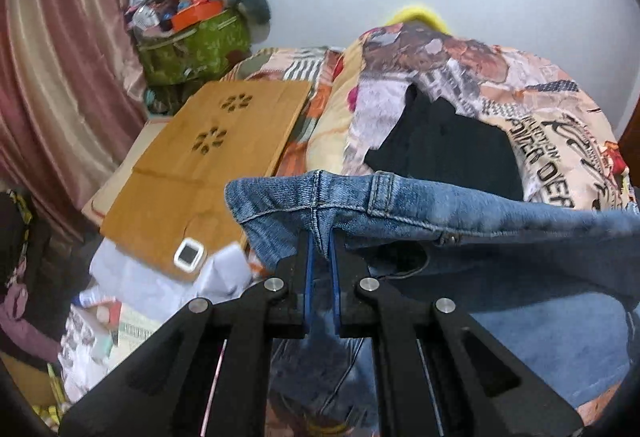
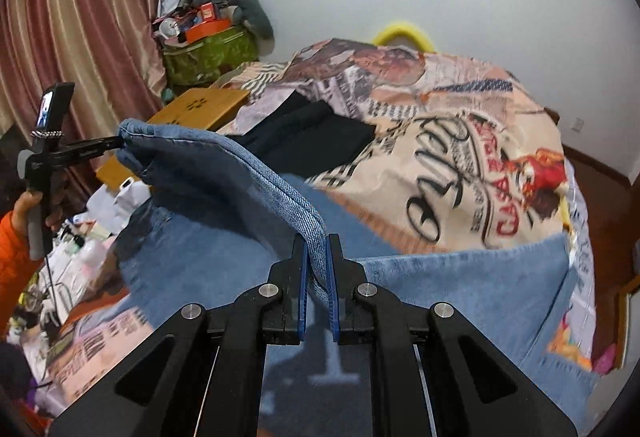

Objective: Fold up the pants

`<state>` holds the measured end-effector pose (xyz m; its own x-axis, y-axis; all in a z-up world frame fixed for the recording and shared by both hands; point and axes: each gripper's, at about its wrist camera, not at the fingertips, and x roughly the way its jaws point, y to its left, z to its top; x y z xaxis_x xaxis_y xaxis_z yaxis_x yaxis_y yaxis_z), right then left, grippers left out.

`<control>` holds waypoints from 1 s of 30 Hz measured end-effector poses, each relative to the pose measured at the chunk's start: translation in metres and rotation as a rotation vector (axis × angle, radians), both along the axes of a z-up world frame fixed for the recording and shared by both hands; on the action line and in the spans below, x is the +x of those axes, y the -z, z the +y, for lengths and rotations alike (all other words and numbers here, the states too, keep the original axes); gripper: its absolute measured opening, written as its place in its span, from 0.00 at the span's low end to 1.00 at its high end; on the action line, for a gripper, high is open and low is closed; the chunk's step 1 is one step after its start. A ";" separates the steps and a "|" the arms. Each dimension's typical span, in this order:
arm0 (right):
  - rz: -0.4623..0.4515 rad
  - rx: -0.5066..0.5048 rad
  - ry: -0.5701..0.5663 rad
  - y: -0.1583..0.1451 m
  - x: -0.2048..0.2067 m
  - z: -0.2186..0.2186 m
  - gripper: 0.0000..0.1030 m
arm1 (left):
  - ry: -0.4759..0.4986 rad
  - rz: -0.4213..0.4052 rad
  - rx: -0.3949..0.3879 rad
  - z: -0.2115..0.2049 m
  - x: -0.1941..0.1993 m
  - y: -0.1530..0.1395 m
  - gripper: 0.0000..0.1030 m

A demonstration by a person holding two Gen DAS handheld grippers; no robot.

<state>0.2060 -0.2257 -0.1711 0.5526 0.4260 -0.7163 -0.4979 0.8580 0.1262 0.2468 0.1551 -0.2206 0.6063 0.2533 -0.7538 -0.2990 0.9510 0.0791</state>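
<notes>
The right gripper [image 2: 318,257], nearest the lens, was clamped on a doubled edge of the jeans [image 2: 248,177], its blue pads [image 2: 330,277] nearly together with denim between them. The left gripper [image 1: 320,245] pinched the seam at the waistband the same way. Between the two, the band hung taut above the bed [image 2: 460,141], the legs trailing on the printed cover below. Beyond the jeans lay a dark garment [image 2: 312,141]; left of the jeans sat a wooden tray [image 1: 208,145]. The fold appeared to be mid-lift; the next move would likely call for carrying the held edge over and laying it flat.
</notes>
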 end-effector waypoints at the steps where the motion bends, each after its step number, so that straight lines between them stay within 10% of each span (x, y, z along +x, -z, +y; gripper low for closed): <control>1: 0.001 -0.004 0.005 0.002 -0.006 0.002 0.07 | -0.008 0.007 -0.006 0.001 -0.005 0.005 0.08; 20: 0.094 0.003 0.011 0.034 -0.037 0.003 0.13 | 0.004 0.143 -0.078 -0.002 -0.063 0.047 0.11; 30: 0.102 0.028 0.057 0.014 -0.037 -0.020 0.14 | 0.072 0.023 -0.070 -0.022 -0.061 -0.009 0.57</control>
